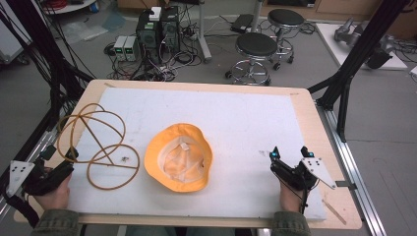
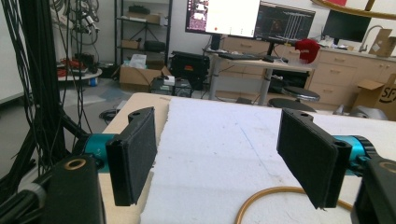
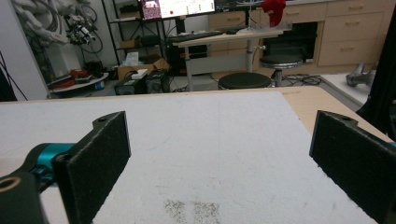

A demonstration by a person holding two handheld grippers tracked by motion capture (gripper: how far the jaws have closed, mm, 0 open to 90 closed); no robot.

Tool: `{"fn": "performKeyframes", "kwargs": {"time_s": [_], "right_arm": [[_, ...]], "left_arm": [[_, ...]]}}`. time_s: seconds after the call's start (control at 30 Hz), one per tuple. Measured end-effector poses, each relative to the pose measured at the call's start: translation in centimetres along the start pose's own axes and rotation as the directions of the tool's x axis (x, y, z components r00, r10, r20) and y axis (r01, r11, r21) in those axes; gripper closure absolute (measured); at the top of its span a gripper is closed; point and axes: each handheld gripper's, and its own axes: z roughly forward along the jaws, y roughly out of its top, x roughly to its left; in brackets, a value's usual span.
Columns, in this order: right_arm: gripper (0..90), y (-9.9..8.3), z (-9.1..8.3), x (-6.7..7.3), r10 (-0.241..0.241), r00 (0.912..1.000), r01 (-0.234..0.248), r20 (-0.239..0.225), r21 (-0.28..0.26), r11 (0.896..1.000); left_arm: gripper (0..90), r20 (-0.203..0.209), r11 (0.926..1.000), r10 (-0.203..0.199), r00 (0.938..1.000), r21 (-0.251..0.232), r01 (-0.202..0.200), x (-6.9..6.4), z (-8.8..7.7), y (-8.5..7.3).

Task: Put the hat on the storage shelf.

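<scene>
My left gripper sits at the near left corner of the table, just at the edge of the white foam sheet that covers the tabletop. In the left gripper view its jaws stand wide apart with nothing between them; the pads frame bare foam, and a curve of the brown rubber tube lies just ahead of them on the sheet. From above, that tube is coiled in loose loops over the left part of the foam, its nearest loop close to my left gripper but not gripped.

My right gripper rests at the near right side of the foam, jaws spread as wide as they go and holding nothing; its own view looks along bare white foam.

The yellow bucket hat lies upside down in the middle of the sheet, pale lining facing up, between my two grippers and well apart from both.
</scene>
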Motion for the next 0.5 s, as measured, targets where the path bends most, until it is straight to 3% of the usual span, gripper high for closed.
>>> {"fn": "performKeyframes", "kwargs": {"time_s": [0.5], "right_arm": [[4.2, 0.02, -0.05, -0.07, 0.005, 1.0, -0.005, -0.008, -0.004, 1.0]], "left_arm": [[28.8, -0.002, 1.0, 0.001, 1.0, 0.007, -0.001, 0.0, 0.05, -0.04]]}}
